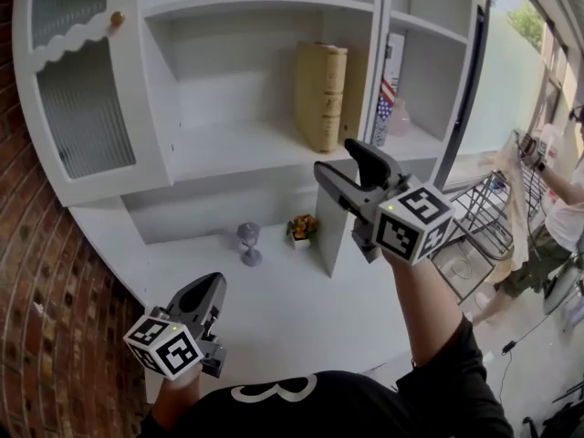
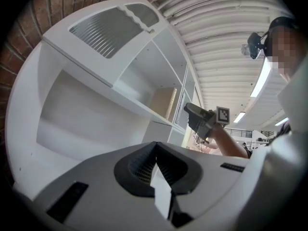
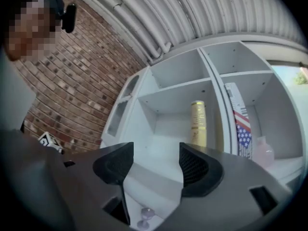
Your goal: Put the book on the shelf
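A tan hardback book (image 1: pixel 319 96) stands upright on the middle shelf (image 1: pixel 228 153) of the white cabinet, against the divider on its right. It also shows as the book (image 3: pixel 198 124) and the book (image 2: pixel 162 102) in the two gripper views. My right gripper (image 1: pixel 339 161) hovers just in front of and below the book, open, with nothing between its jaws (image 3: pixel 156 160). My left gripper (image 1: pixel 212 288) hangs low at the left over the counter, shut and empty (image 2: pixel 155 158). From there the right gripper (image 2: pixel 199 119) shows raised.
A purple goblet (image 1: pixel 248 243) and a small potted plant (image 1: pixel 302 229) stand on the counter. A flag-patterned book (image 1: pixel 387 94) and a pink object (image 1: pixel 399 119) occupy the right compartment. A ribbed-glass cabinet door (image 1: pixel 82 108) hangs at left, by the brick wall. A person (image 1: pixel 557 217) stands far right.
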`<act>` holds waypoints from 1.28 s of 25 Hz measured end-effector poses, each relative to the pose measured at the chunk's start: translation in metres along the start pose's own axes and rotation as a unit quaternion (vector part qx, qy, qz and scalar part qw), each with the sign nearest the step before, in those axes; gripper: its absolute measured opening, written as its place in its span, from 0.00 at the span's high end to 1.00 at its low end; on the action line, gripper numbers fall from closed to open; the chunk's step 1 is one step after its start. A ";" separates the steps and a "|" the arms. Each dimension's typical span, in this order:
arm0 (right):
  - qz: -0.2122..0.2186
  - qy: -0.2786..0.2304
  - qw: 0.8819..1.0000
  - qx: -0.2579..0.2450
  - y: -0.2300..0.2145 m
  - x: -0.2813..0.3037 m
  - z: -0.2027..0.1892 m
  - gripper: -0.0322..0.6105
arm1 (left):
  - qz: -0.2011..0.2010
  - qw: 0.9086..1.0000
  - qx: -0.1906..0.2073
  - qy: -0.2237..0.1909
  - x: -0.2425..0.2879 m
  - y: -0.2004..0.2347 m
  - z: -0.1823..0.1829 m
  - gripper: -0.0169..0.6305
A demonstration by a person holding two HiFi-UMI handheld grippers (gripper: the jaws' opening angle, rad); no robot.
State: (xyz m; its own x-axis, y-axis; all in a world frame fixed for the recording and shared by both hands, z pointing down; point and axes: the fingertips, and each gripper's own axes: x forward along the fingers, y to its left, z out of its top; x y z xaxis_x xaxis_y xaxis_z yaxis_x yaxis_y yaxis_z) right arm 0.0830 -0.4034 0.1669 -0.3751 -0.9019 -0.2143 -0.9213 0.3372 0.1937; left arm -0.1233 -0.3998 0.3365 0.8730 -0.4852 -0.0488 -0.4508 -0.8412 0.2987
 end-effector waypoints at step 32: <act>0.084 0.058 0.985 0.139 0.090 -0.118 -0.130 0.93 | -0.106 0.993 -0.018 0.059 0.049 -0.081 -0.044 0.97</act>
State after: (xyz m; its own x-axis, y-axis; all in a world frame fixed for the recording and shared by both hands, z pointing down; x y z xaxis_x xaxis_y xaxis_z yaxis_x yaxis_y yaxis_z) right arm 0.0577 -0.3013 0.3344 -0.5262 -0.8458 -0.0877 -0.8451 0.5316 -0.0563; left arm -0.0361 -0.3448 0.3517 0.9640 -0.2659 -0.0034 -0.2502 -0.9112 0.3274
